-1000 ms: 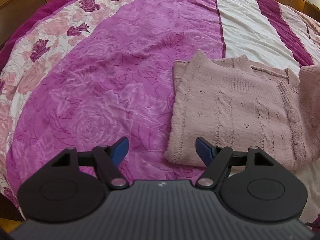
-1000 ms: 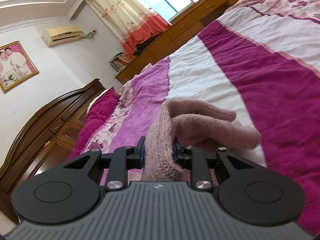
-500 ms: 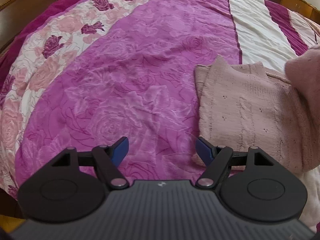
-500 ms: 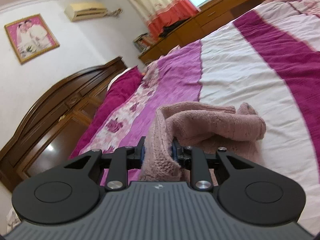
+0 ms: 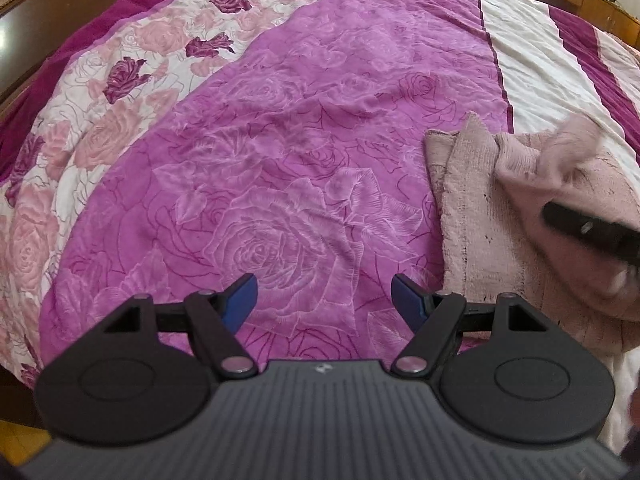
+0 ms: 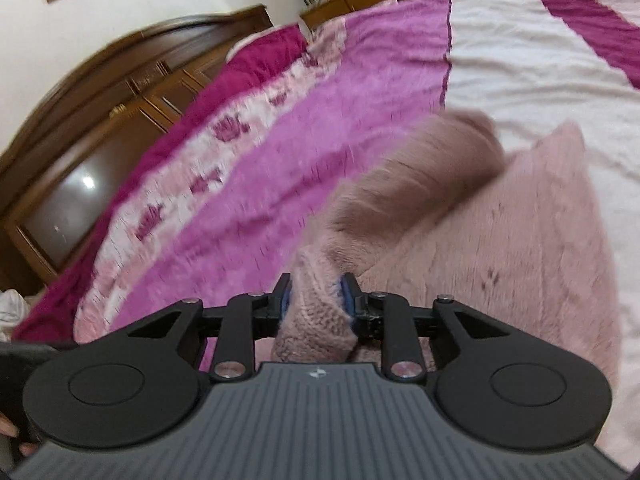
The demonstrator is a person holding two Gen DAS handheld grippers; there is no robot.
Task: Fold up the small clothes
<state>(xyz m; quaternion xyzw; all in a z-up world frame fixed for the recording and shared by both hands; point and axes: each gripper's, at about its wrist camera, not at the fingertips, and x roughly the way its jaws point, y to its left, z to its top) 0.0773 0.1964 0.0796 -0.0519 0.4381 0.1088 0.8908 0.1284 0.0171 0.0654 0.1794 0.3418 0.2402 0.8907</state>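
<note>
Sweater (image 6: 500,248): soft, light, floppy knit on bed (image 5: 280,140). Right tongs (image 6: 315,296) easing apart, thick sleeve fold between. Left tongs (image 5: 324,300) spread, empty. Best gripped at edges, folds.

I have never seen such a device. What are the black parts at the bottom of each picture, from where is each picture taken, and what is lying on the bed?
There is no robot here. A person holds a hand tool with two fingers, a gripper, in each hand. Each gripper carries a camera that looks forward along its fingers, so the black parts at the bottom are the tool itself.

The left wrist view shows the left gripper open and empty over the purple bedspread. To its right lies a pink knitted sweater.

The right wrist view shows the right gripper with a fold of that sweater between its fingers. Its jaws are opening. This picture is blurred.
</note>
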